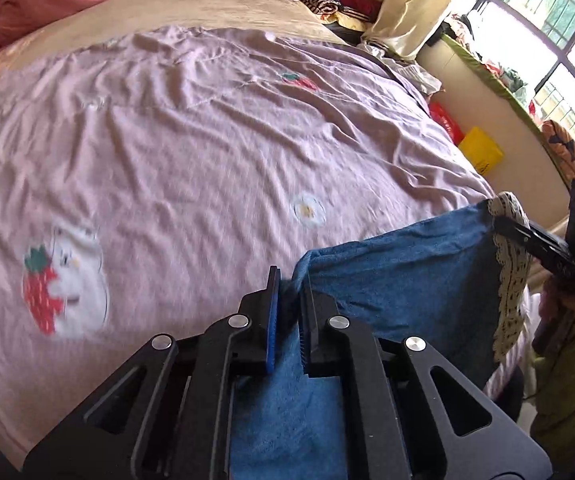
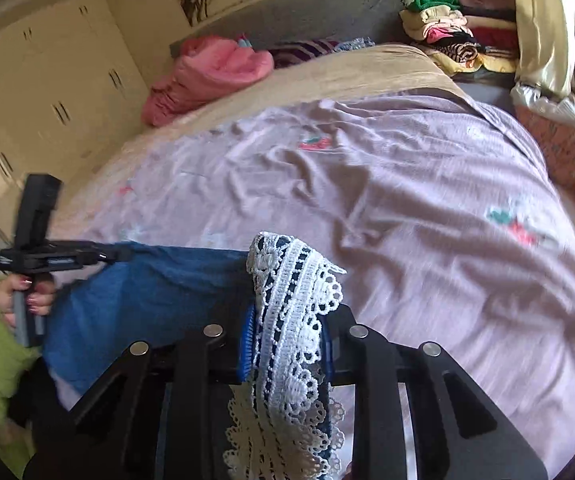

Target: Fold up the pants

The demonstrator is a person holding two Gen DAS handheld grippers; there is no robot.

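The blue pants (image 1: 399, 276) with a white lace hem (image 1: 509, 280) hang stretched between my two grippers above the near edge of the bed. My left gripper (image 1: 289, 292) is shut on one blue corner of the pants. My right gripper (image 2: 287, 336) is shut on the lace-trimmed end (image 2: 291, 308). The right gripper also shows in the left wrist view (image 1: 499, 222), and the left gripper in the right wrist view (image 2: 119, 254), where the blue cloth (image 2: 147, 300) spans between them.
The bed is covered by a wrinkled lilac sheet (image 1: 207, 152) with strawberry prints. A pink blanket (image 2: 211, 72) lies at the far end, piles of folded clothes (image 2: 451, 36) at the far right. A yellow box (image 1: 480, 153) and red bag (image 1: 445, 122) sit beside the bed. A white wardrobe (image 2: 47, 92) stands on the left.
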